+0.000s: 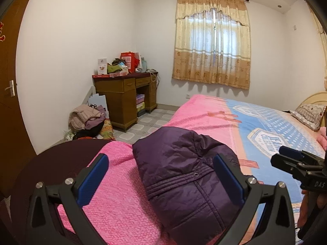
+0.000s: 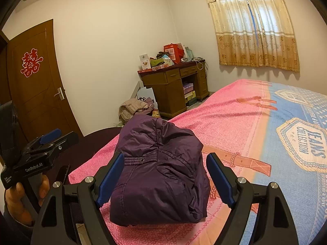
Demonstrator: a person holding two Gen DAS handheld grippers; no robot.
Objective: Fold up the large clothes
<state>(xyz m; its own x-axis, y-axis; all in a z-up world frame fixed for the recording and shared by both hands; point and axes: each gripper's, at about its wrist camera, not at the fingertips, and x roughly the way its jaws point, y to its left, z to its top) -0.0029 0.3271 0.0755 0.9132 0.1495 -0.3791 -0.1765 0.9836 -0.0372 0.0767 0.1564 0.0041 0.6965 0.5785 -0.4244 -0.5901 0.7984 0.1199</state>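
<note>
A dark purple padded jacket (image 1: 184,179) (image 2: 159,173) lies folded into a compact bundle on the pink part of the bedspread (image 1: 120,200) (image 2: 235,118), near the bed's corner. My left gripper (image 1: 161,157) is open, and its blue pads stand wide on either side of the bundle's near end without pressing it. My right gripper (image 2: 165,155) is open too and frames the same bundle from the other side. Each gripper shows in the other's view: the right one (image 1: 294,161) hovers over the blue sheet, and a hand (image 2: 22,194) holds the left one (image 2: 43,145).
A dark rounded chair back (image 1: 51,161) (image 2: 96,143) stands at the bed's corner. Clothes (image 1: 85,118) are piled on the floor beside a cluttered wooden desk (image 1: 122,94). There is a door (image 2: 38,94) on the left, a curtained window (image 1: 212,47) behind, and a pillow (image 1: 308,114) at the far right.
</note>
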